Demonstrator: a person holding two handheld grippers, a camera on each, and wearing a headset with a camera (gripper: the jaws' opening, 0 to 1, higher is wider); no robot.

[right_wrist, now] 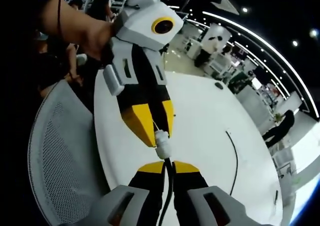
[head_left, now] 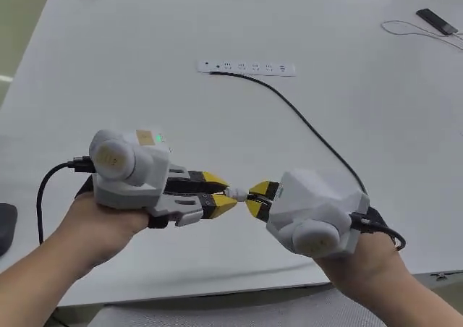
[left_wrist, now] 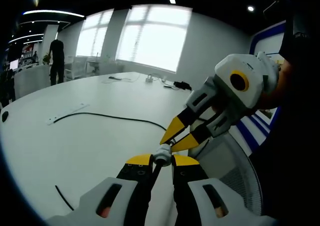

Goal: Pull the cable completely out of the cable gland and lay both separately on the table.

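While both are held tip to tip above the near edge of the table (head_left: 145,103), the left gripper (head_left: 220,192) and the right gripper (head_left: 257,199) are joined by the small white gland (head_left: 235,194), which is held in the air between them. In the left gripper view the gland is seen clamped between that gripper's yellow tips, which are drawn in close on it. In the right gripper view the black cable (right_wrist: 170,188) is seen running down between the right gripper's own jaws, which are pressed together on it just behind the gland. The cable is not yet drawn out of the gland, and neither piece is laid on the table. Toward the far edge a white power strip (head_left: 246,68) is laid flat, and its black cord (head_left: 304,121) is led across the tabletop toward the near right corner. A grey mesh chair (right_wrist: 55,151) is seen beside the table edge in the right gripper view.
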